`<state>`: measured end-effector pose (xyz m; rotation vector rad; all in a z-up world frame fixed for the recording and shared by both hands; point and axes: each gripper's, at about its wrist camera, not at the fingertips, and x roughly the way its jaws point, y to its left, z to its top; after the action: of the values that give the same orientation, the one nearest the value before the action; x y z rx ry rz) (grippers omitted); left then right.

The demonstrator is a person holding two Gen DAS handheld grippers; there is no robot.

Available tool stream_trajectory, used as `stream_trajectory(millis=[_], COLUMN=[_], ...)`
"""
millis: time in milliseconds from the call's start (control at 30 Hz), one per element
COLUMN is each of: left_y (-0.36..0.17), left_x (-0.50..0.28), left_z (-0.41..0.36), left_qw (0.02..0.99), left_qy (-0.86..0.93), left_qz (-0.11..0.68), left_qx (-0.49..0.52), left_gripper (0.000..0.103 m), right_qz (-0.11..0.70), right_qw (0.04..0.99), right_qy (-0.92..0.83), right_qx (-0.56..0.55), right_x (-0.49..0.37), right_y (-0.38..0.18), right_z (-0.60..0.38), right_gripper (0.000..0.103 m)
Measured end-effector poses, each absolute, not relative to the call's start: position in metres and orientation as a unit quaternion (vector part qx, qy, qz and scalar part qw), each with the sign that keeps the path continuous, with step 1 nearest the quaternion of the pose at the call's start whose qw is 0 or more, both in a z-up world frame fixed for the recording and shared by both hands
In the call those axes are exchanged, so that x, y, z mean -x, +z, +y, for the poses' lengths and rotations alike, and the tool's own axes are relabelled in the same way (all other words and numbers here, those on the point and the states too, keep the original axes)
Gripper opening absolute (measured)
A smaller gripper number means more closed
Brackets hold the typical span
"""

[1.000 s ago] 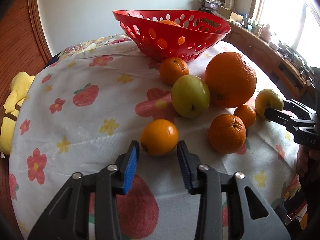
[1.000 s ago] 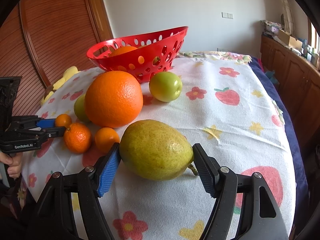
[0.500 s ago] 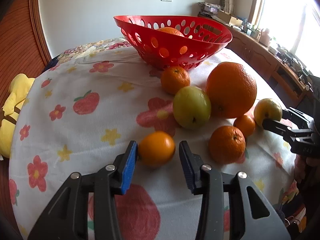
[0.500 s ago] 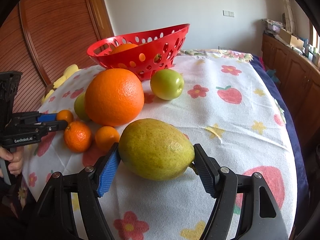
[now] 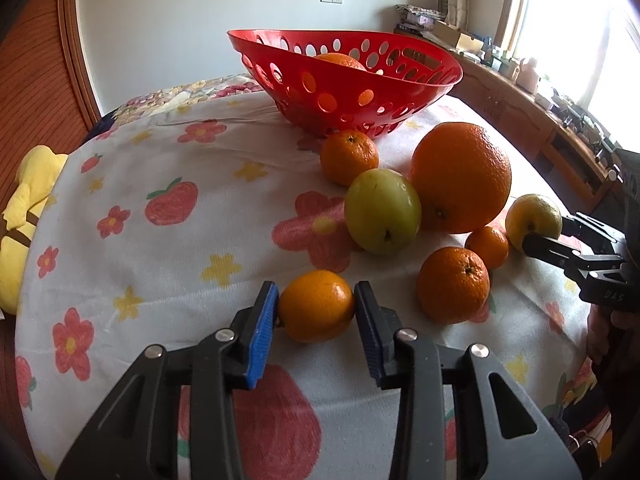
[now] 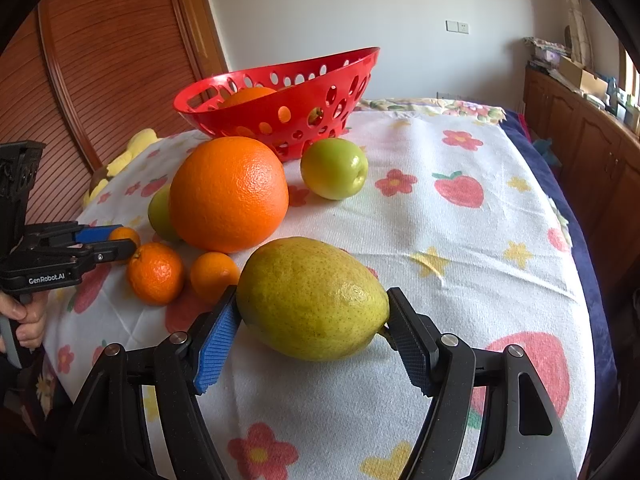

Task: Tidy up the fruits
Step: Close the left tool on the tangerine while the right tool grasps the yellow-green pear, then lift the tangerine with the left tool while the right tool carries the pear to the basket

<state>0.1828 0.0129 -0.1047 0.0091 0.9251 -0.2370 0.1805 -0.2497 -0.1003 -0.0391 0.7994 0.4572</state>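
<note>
My left gripper (image 5: 316, 312) is shut on a small orange (image 5: 316, 306) resting on the flowered cloth. My right gripper (image 6: 312, 328) is shut on a yellow-green pear (image 6: 312, 298), also on the cloth; it shows in the left wrist view (image 5: 534, 220) too. A red perforated basket (image 5: 348, 80) at the back holds one orange (image 5: 340, 60). Loose between us lie a big orange (image 5: 460, 176), a green apple (image 5: 382, 210), and three mandarins (image 5: 452, 284) (image 5: 486, 246) (image 5: 349, 156). A second green apple (image 6: 334, 168) sits by the basket (image 6: 280, 100).
The round table has a white flowered cloth (image 5: 160, 208). A yellow plush toy (image 5: 24, 216) lies past its left edge. Wooden cabinets (image 6: 592, 152) run along the right wall, and a ribbed wooden door (image 6: 100, 60) stands behind the basket.
My left gripper moved forward around the small orange and its jaws closed onto it. My right gripper's jaws closed slightly onto the pear. The fruits have not shifted.
</note>
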Motion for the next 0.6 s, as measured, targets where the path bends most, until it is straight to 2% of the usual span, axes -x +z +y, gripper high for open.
stream_trajectory(millis=[600], left_y=[-0.056], left_x=[-0.188], left_z=[0.011], left_qw=[0.912], left_qy=[-0.121], left_qz=[0.391], left_qx=[-0.005], left_gripper=[0.037], right_qz=[0.385], right_qw=[0.898], right_qy=[0.21], right_qx=[0.027], right_x=[-0.181], right_y=[-0.095], right_z=[-0.249], right_gripper=[0.073])
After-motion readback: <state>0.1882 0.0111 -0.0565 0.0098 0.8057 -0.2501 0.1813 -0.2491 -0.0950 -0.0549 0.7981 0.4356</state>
